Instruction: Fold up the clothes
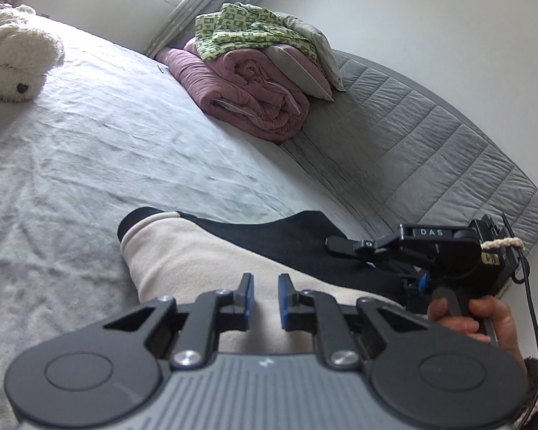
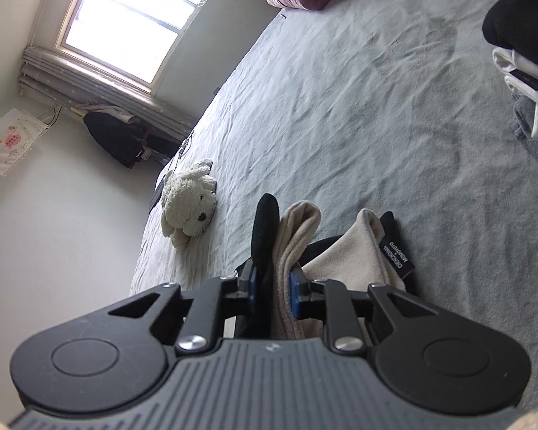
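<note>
We see a cream and black garment (image 1: 197,261) lying on the grey bedsheet (image 1: 89,150), its black cuff end pointing up the bed and a black panel running along its far side. Our left gripper (image 1: 265,286) hovers just over the cream cloth with its blue-padded fingers (image 1: 246,288) a narrow gap apart. Whether any cloth is caught between them we cannot tell, since only cream fabric shows through the gap.

From the left wrist view we also see the right gripper (image 1: 335,245) reaching in from the right side, its black fingers lying low on the black panel, with a hand (image 1: 480,319) wrapped round its handle.

The right wrist view gives the clearer answer — the right gripper (image 2: 273,286) is pinching a bunched fold of the garment (image 2: 290,236), black cloth against one pad and cream against the other, the fold standing up beyond the fingertips. Just beside it another cream flap shows a black label (image 2: 397,256) with white lettering.

Further off, a white plush dog (image 2: 190,200) lies near the bed's edge, well apart from the garment. A rolled pink quilt (image 1: 254,96) with a green patterned cloth (image 1: 247,32) on top sits at the far end — beside a grey quilted mat (image 1: 430,143). A stack of black and white clothes (image 2: 520,53) rests at the right edge of the right wrist view.
</note>
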